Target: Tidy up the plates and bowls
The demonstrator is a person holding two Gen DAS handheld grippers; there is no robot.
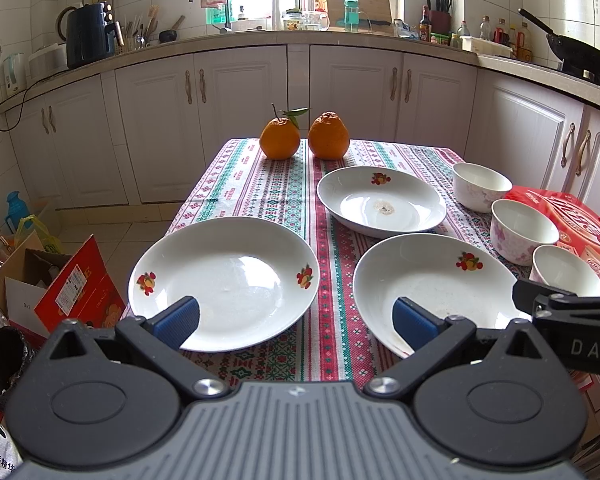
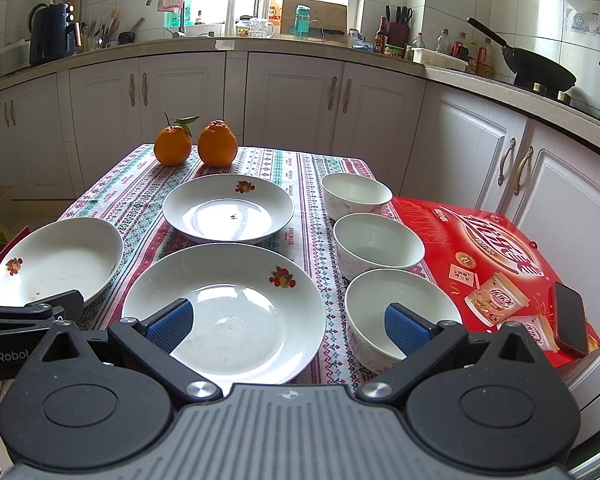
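On the table (image 2: 148, 184), the left tongs (image 1: 296, 320) hang wide apart between the left plate (image 1: 224, 280) and the near plate (image 2: 224, 312). The right tongs (image 2: 288, 324) span that near plate and the nearest bowl (image 2: 400, 312). Beyond them lie a far plate (image 2: 228, 208), then two oranges (image 2: 196, 148). Two more bowls (image 2: 368, 224) line up behind the nearest, with a box (image 2: 496, 252) to their right carrying a phone (image 2: 572, 324).
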